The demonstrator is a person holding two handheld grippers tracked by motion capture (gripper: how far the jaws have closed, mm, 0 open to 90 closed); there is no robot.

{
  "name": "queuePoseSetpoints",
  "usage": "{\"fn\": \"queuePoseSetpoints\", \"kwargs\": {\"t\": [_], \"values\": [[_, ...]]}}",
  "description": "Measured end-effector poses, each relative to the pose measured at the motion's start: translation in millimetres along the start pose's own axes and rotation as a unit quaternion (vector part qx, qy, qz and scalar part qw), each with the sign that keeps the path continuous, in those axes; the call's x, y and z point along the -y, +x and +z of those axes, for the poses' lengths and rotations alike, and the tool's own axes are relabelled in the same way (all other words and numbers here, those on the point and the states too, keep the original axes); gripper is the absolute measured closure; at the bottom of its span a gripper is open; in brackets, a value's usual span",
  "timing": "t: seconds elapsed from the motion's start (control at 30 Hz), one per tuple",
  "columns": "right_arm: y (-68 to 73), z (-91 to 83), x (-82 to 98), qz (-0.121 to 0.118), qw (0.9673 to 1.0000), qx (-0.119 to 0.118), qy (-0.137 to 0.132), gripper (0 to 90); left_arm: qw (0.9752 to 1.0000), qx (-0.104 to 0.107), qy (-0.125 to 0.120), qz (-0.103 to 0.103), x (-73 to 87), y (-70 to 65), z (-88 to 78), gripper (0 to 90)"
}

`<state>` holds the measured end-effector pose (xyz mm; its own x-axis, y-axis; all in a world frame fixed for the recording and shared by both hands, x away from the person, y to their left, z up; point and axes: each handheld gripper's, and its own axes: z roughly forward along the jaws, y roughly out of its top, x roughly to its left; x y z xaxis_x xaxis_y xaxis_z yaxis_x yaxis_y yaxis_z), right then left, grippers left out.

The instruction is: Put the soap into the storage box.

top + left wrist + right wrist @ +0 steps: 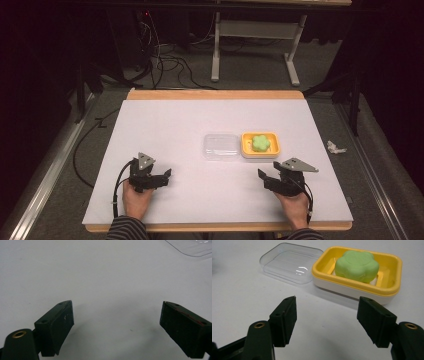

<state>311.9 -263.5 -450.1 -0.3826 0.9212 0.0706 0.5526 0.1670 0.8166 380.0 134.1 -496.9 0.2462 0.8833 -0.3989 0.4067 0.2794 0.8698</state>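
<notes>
Left gripper [167,176]: jaws spread wide with bare white table between them, gripping nothing; held low near the table's front left, well apart from the dish.
Right gripper [261,176]: jaws also wide apart and empty; held low at the front right, just in front of the soap dish without touching it.
Hands: the person's left hand [136,197] and right hand [294,204] each grasp a gripper from behind; striped sleeves [126,231] show at the bottom edge.
Left gripper view: between the jaws lies plain table [105,285]; a corner of the clear lid [192,247] shows at the top right.
Right gripper view: the yellow soap dish [395,267] on its white base holds a green flower-shaped soap [357,265]; the lid lies touching the dish's side.
High view: lid and dish lie side by side near the table's middle, the lid on the left.
Surroundings: cables [165,60] on the floor beyond the table; crumpled paper [335,147] to its right.
</notes>
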Motion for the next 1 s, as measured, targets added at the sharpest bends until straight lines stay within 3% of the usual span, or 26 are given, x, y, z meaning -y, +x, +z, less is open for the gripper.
{"fn": "queuePoseSetpoints", "kwargs": {"t": [1.0], "values": [[1.7,23.3,10.8,-0.017,0.9989,0.016,0.041,33.3,1.0000,-0.001,-0.005,0.000,0.2,-0.3,-0.1,12.3]]}}
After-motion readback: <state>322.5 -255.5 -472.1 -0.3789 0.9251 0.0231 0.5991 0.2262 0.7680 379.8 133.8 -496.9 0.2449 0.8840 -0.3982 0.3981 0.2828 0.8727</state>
